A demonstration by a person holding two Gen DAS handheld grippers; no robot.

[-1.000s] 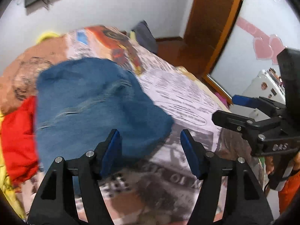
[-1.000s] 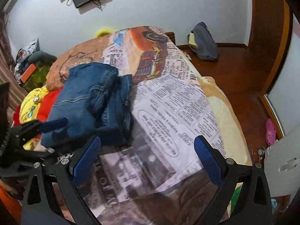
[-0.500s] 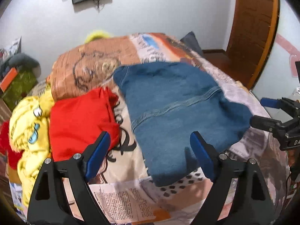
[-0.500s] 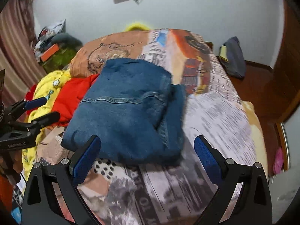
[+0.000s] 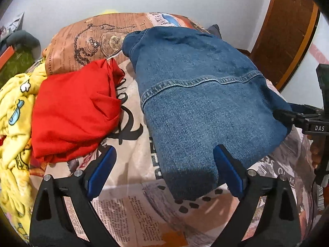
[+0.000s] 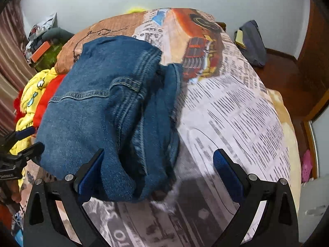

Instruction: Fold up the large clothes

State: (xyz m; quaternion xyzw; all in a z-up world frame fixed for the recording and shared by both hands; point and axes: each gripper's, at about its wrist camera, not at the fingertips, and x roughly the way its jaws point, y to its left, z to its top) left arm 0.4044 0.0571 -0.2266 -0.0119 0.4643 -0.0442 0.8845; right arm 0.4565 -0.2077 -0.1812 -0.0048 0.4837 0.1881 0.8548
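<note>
Folded blue jeans [image 5: 201, 94] lie in a thick bundle on the printed bedspread [image 5: 131, 210]; they also show in the right wrist view [image 6: 107, 111]. My left gripper [image 5: 164, 170] is open and empty at the bundle's near left corner, its right finger beside the denim. My right gripper [image 6: 158, 170] is open and empty at the bundle's near right end, its left finger against the denim. Each gripper shows at the edge of the other's view: the right [image 5: 298, 117], the left [image 6: 22, 142].
A folded red garment [image 5: 76, 111] lies left of the jeans, with yellow printed fabric [image 5: 14, 123] beyond it. A brown pillow [image 5: 92, 41] is at the bed's head. A dark bag [image 6: 250, 43] lies on the wooden floor; a wooden door [image 5: 287, 30] stands right.
Both grippers swung left and closed in on the jeans bundle, which now fills more of each view. The jeans lie the same way; both grippers stay open.
</note>
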